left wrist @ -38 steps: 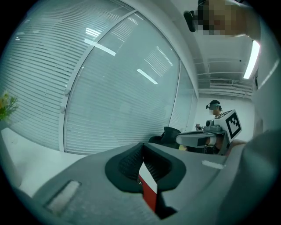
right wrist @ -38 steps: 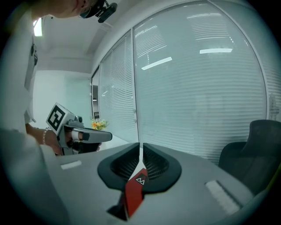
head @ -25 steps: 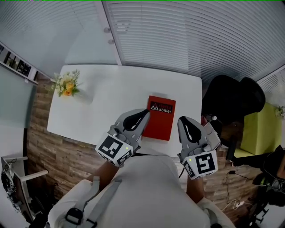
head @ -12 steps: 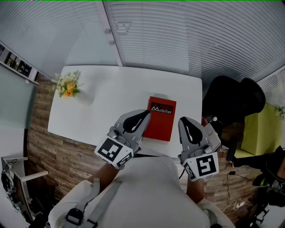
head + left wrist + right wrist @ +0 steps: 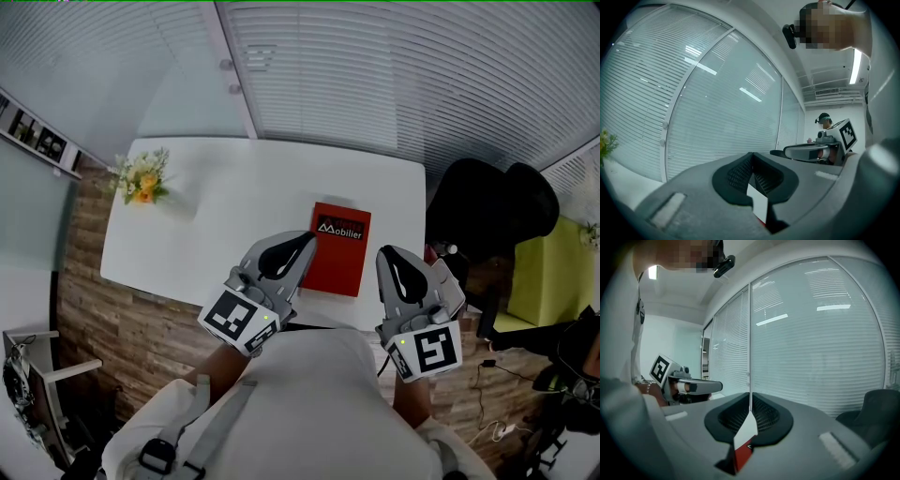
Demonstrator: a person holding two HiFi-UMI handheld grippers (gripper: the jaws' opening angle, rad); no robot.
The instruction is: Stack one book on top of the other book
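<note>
A red book with white print on its cover lies flat near the front edge of the white table. It is the only book cover that shows; I cannot tell whether another book lies under it. My left gripper is shut and empty, held just left of the book's near corner. My right gripper is shut and empty too, to the right of the book at the table's edge. In the right gripper view a red sliver of the book shows through the jaw gap of the right gripper. The left gripper points level at the blinds.
A small bunch of yellow and white flowers stands at the table's left end. A black office chair sits to the right of the table, with a yellow-green seat beyond it. Window blinds close off the far side.
</note>
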